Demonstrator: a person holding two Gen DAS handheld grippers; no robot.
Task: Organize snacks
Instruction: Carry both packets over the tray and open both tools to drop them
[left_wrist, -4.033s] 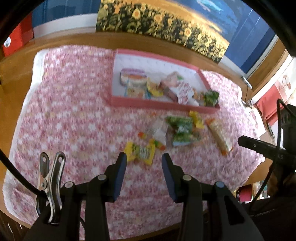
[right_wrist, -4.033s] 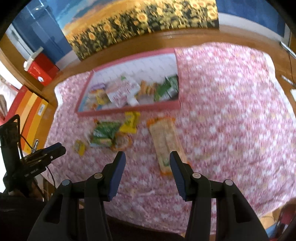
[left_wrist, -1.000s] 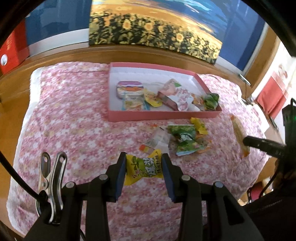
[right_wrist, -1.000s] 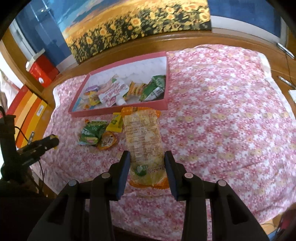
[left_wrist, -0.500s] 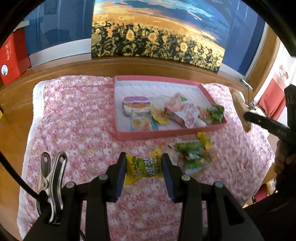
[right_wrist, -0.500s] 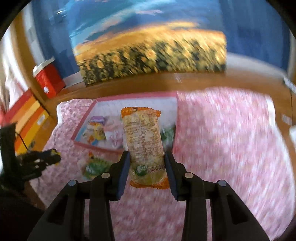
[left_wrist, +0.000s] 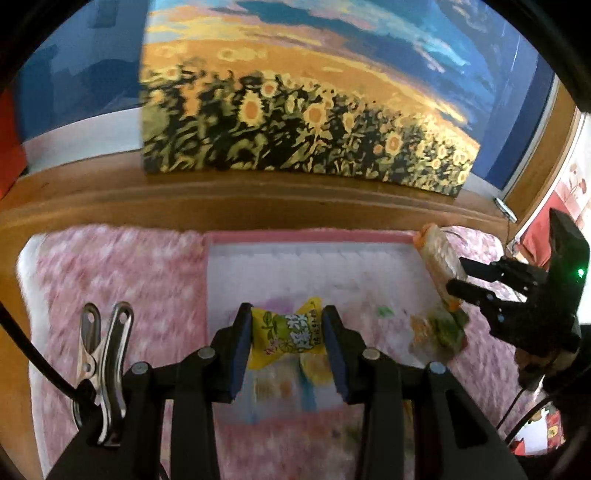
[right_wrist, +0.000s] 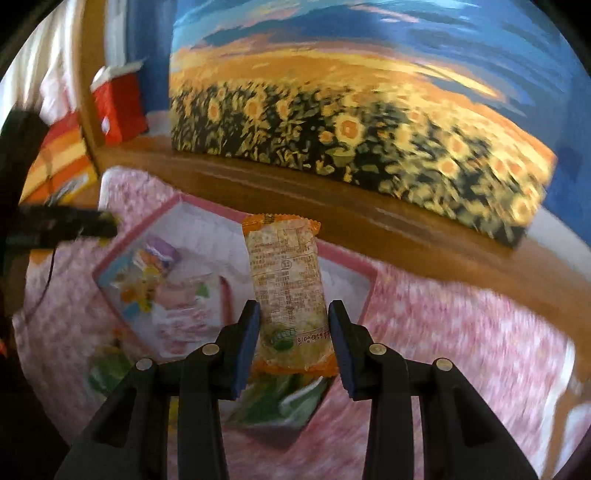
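- Left wrist view: your left tool (left_wrist: 287, 338) was clenched on the yellow candy (left_wrist: 286, 336), gripping it across its middle, and it hung above the near part of the pink tray (left_wrist: 310, 238). The best release would have been low over the bare white floor toward the tray's far side, since blurred packets already lay under and just beside the candy.
- Same view: your right tool (left_wrist: 456, 279) held the long cracker pack at the tray's right edge, well apart from your left, so I judged the two drops would not collide.
- Right wrist view: your right tool (right_wrist: 292, 332) was grasping the long cracker pack (right_wrist: 286, 284) near its lower end, with most of the pack sticking forward over the tray (right_wrist: 345, 258). You would have done well to lay it flat along the tray's length, inside the rim, before letting go.
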